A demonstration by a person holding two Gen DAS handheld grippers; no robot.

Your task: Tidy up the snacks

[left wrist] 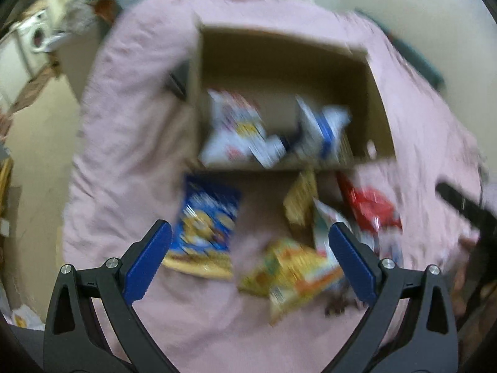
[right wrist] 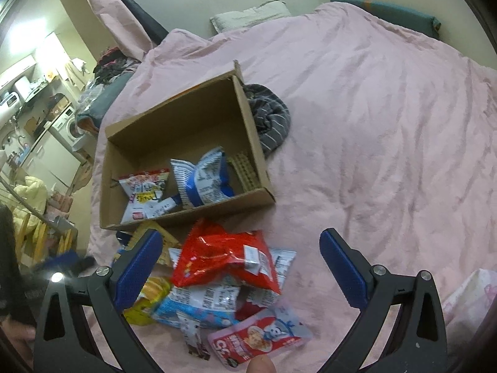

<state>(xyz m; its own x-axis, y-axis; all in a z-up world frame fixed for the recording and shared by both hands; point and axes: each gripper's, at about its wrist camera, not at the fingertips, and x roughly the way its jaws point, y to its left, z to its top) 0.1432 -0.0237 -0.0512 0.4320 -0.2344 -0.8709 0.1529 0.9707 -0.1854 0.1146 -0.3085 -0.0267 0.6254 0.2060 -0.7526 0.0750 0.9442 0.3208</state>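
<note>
An open cardboard box [right wrist: 248, 130] [left wrist: 198, 99] lies on a pink bed cover and holds a few white and blue snack bags [right wrist: 202, 180] [left wrist: 236, 130]. In front of it lies a loose pile: a red bag [right wrist: 223, 258] [left wrist: 372, 208], a blue bag [left wrist: 205, 220], a yellow bag [left wrist: 289, 273], a pink pouch [right wrist: 261, 338]. My left gripper [left wrist: 248, 258] is open and empty above the pile; its view is motion-blurred. My right gripper [right wrist: 240, 261] is open and empty over the red bag.
A grey striped cloth [right wrist: 270, 118] lies behind the box. The pink cover [right wrist: 388, 124] stretches wide to the right. A pillow [right wrist: 248, 15] is at the head. The bed's left edge drops to a cluttered floor and a washing machine [right wrist: 70, 124].
</note>
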